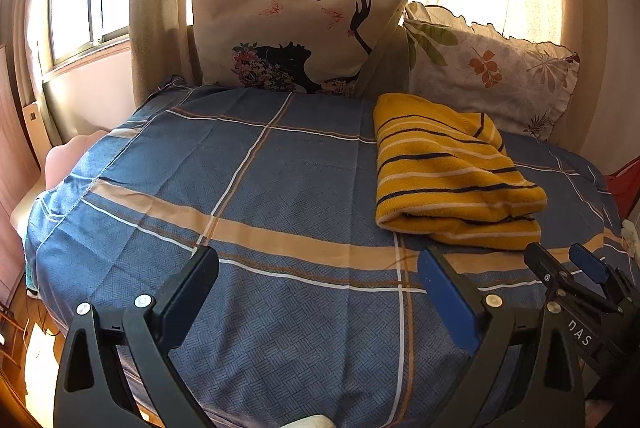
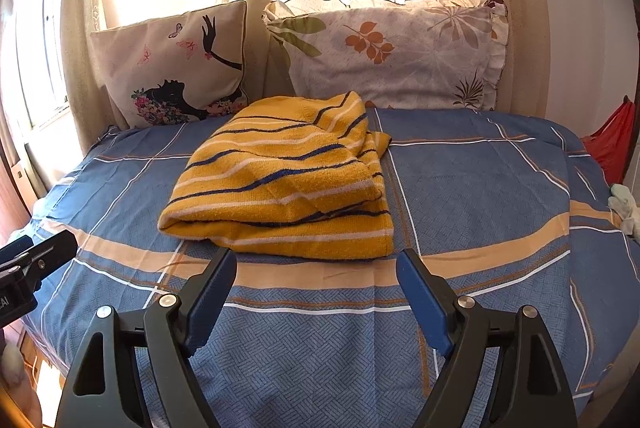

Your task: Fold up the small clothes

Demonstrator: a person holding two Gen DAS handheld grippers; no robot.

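The left tongs (image 2: 38, 248) are running off the right-wrist view's edge. The cloth (image 2: 622, 206) and red thing (image 2: 614, 144) are staying too cropped to identify.

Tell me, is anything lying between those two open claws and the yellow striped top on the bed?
Nothing visible. Only bare blue checked bedsheet lies between the open right gripper and the yellow striped top. The left gripper, also open, has the same bare sheet ahead, with the top ahead to its right.
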